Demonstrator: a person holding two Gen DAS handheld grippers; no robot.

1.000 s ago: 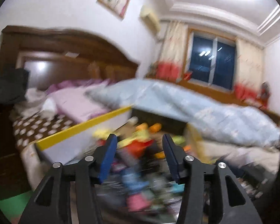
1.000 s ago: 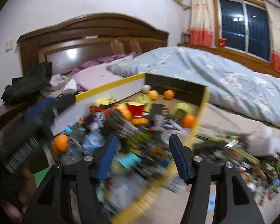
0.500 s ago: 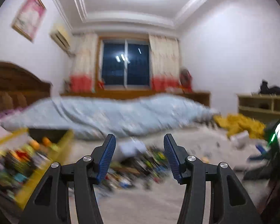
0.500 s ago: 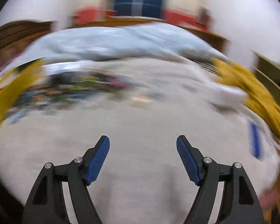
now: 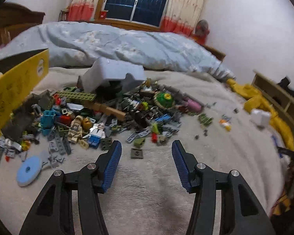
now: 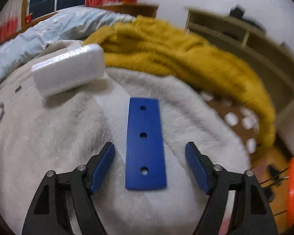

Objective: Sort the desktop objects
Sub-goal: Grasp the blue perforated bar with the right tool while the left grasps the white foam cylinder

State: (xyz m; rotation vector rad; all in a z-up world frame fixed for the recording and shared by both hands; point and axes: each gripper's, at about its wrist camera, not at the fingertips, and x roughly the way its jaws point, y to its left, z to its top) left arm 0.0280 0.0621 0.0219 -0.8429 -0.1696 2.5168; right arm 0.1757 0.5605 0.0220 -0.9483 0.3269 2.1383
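In the left wrist view a heap of toy bricks and minifigures lies on a pale fleece blanket, with a grey plastic piece on top and a light blue disc at the near left. My left gripper is open and empty just short of the heap. In the right wrist view a flat blue plate with three holes lies on the blanket between the fingers of my open, empty right gripper.
A yellow cardboard box wall stands at the left. A white box lies beyond the blue plate, also seen in the left view. A mustard blanket and a blue quilt border the area. A wooden shelf is right.
Both grippers swung right, away from the box of toys. The left now faces the brick heap on the blanket. The right now hangs over the blue plate. Both stayed open.
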